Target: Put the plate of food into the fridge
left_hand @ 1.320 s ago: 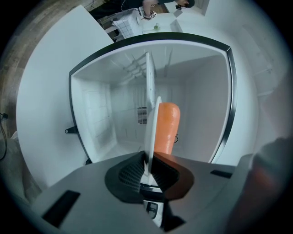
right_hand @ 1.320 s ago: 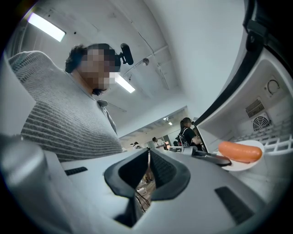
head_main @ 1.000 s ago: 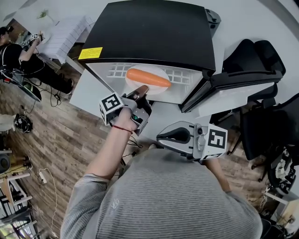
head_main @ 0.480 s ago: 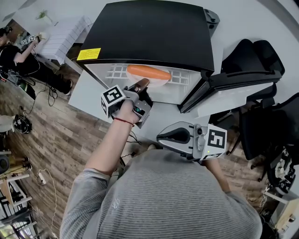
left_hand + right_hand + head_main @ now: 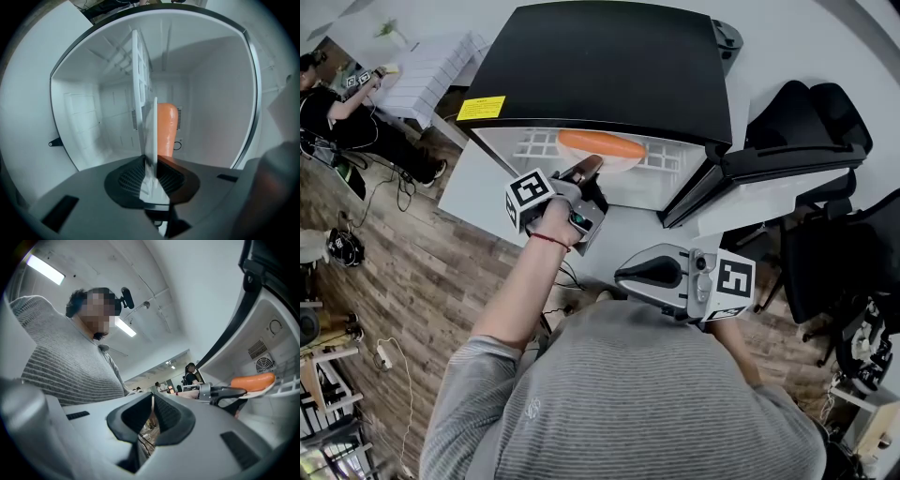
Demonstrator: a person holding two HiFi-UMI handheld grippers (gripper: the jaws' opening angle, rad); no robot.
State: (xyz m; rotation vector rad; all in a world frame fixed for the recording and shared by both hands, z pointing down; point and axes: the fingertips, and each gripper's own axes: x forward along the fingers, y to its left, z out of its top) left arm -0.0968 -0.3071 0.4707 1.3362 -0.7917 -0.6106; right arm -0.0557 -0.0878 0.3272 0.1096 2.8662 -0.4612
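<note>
Plate (image 5: 615, 165) bearing a carrot (image 5: 602, 144) lay on the white wire shelf (image 5: 536, 142) inside the open fridge (image 5: 609, 66), just within its front edge. The left gripper (image 5: 587, 170) reached into the fridge's mouth, its jaws just having opened to a narrow gap, with the plate's rim between the pads. The right gripper (image 5: 626, 273) hung outside the fridge, near its open door (image 5: 787, 159) and close to the person's grey striped sweater (image 5: 656, 403), its jaws drawn together on nothing.
</note>
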